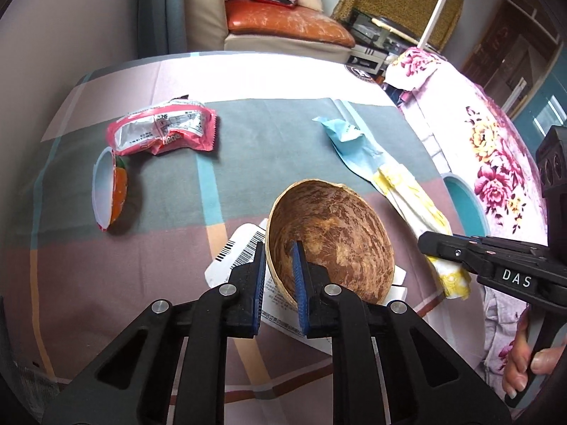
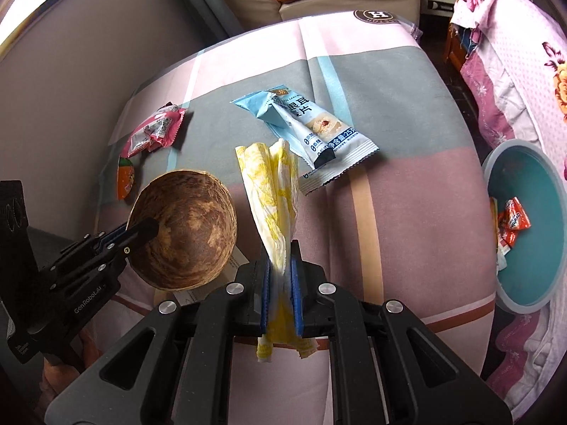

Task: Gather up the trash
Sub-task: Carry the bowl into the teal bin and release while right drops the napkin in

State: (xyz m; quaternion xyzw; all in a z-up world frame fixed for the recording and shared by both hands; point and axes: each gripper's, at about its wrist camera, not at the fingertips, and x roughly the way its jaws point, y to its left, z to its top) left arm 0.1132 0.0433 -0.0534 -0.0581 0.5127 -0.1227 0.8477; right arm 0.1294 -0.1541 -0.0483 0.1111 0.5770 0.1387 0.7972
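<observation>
At far left lie the crumpled pink foil wrapper (image 1: 163, 128) and orange plastic cup (image 1: 110, 191) on the striped cloth. Your left gripper (image 1: 279, 276) pinches the rim of the brown coconut-shell bowl (image 1: 333, 237). Your right gripper (image 2: 280, 283) clamps the yellow-and-white paper wrapper (image 2: 273, 191). Rightmost, the teal round bin (image 2: 531, 241) holds trash.
</observation>
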